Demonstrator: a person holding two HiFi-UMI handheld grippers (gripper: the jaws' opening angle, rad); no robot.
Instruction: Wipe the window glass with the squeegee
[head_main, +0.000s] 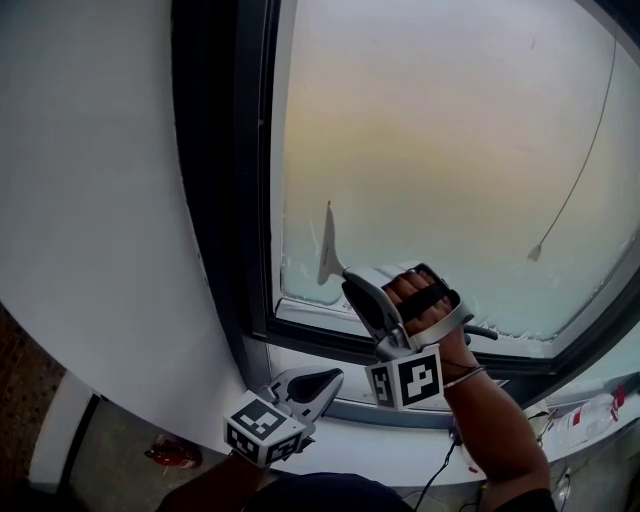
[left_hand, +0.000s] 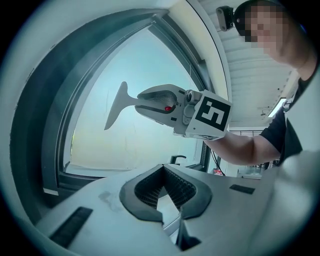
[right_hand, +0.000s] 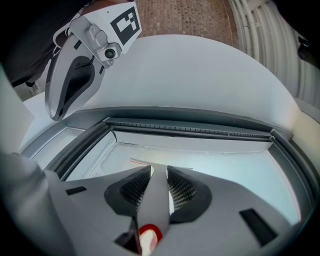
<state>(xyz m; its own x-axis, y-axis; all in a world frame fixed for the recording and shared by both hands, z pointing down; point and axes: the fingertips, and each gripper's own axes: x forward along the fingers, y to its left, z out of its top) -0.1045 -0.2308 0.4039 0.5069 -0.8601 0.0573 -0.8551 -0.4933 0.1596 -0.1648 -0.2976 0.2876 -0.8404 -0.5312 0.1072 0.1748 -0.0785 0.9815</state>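
The frosted window glass (head_main: 450, 150) fills the upper head view inside a dark frame (head_main: 225, 200). My right gripper (head_main: 350, 285) is shut on the squeegee's pale handle (right_hand: 156, 195), which has a red spot near the jaws. The squeegee blade (head_main: 328, 245) stands nearly upright against the lower left of the glass. In the left gripper view the squeegee (left_hand: 116, 107) juts out leftward in front of the pane. My left gripper (head_main: 335, 376) hangs low by the white sill (head_main: 400, 440), shut with nothing between its pads (left_hand: 150, 187).
A thin cord (head_main: 580, 180) hangs across the right side of the glass. A dark window handle (head_main: 482, 331) sticks out at the bottom frame. A clear plastic item (head_main: 590, 415) lies at the sill's right end. A red object (head_main: 170, 452) sits on the floor below.
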